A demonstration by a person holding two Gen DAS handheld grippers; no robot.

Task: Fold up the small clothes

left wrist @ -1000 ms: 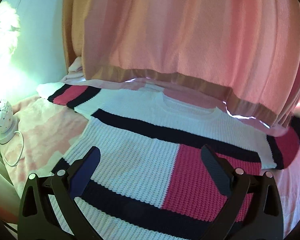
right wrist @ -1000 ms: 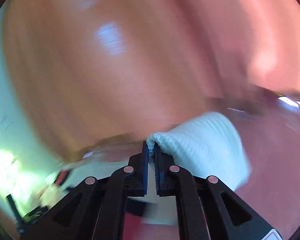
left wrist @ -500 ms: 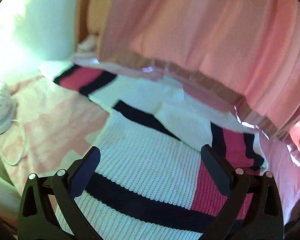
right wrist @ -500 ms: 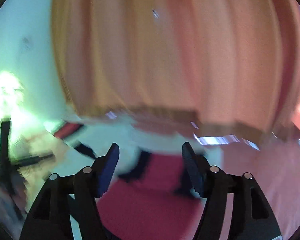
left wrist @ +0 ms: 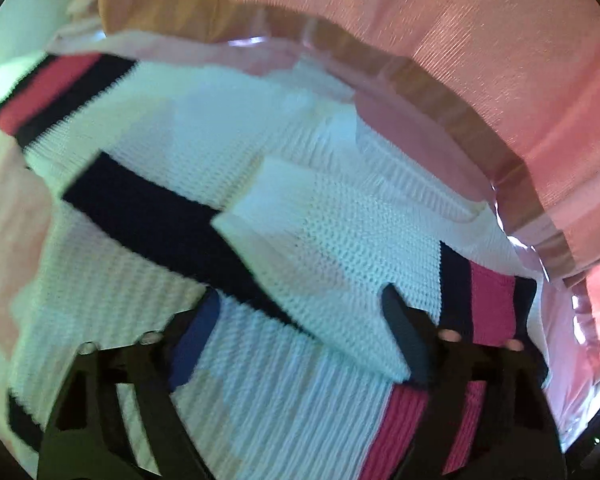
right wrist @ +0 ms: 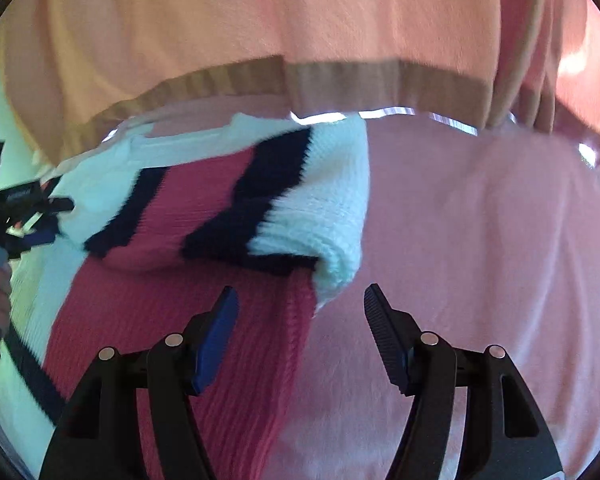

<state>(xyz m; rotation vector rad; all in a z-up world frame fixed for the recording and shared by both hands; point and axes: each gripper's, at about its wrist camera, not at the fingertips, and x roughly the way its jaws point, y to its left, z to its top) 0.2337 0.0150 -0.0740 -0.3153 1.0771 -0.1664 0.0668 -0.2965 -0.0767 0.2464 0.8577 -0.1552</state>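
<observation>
Pink bed sheet, pink curtain behind. Striped knit sweater on bed, one sleeve folded inward. Left tongs, right tongs: both apart, empty. Sweater hem cut off.

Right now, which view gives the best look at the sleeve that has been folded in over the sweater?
The right wrist view: the folded sleeve lies whole, stripes and cuff sharp, just beyond the open right gripper. The left wrist view shows it mostly as a white panel, its striped end partly behind the open left gripper.
</observation>
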